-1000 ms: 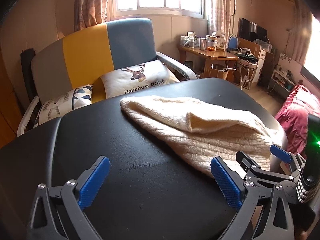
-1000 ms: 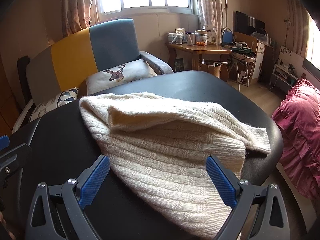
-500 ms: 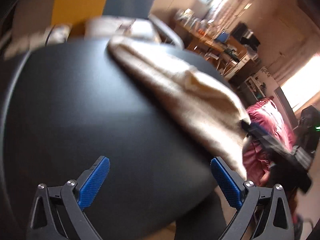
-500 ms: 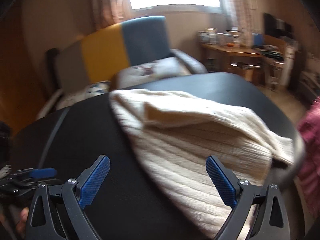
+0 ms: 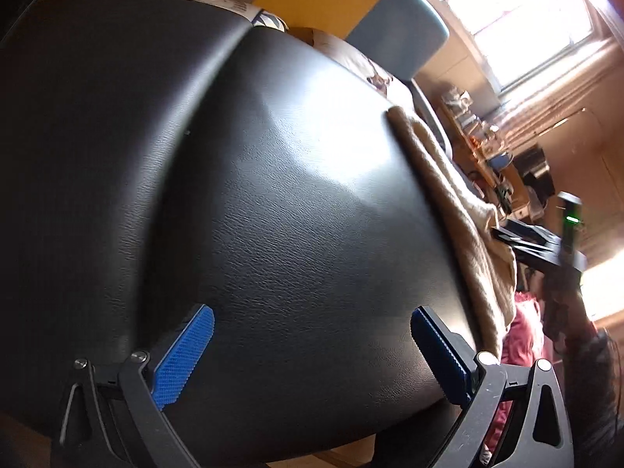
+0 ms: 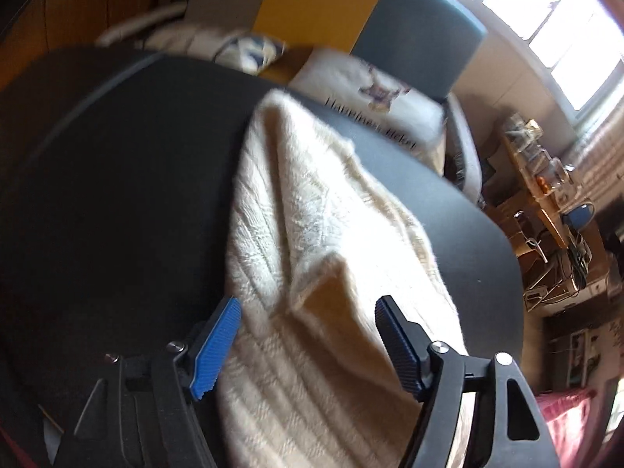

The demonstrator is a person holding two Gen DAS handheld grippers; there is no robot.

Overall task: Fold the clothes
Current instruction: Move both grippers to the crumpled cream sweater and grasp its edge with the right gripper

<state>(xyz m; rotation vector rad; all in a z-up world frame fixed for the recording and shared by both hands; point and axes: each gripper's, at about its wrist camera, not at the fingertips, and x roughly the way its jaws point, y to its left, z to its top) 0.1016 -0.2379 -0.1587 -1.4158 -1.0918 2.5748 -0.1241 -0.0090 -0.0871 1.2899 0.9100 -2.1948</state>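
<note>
A cream knit sweater (image 6: 312, 257) lies on the black padded bench (image 5: 241, 202), spread from the far edge toward the near one, with a folded flap of it rising to a peak near the middle. In the right wrist view the right hand-held gripper (image 6: 308, 335) hovers just over the sweater, its blue-padded fingers (image 6: 216, 347) spread wide on either side of that peak and grasping nothing. In the left wrist view the left hand-held gripper (image 5: 312, 351) is likewise released, fingers wide apart, over bare black leather at about 6 o'clock in the view; the sweater (image 5: 460, 218) runs along the bench's edge from 1 to 4 o'clock, well apart from it. The other gripper's dark body with a green light (image 5: 571, 219) shows at 3 o'clock beside the sweater. Beyond the bench stands a sofa with yellow and blue back panels (image 6: 421, 27), with a deer-print pillow (image 6: 374, 97) on its seat. A wooden desk cluttered with jars (image 6: 546, 179) stands under the bright window (image 6: 565, 31) at 2 o'clock. Both views are tilted and slightly blurred.
</note>
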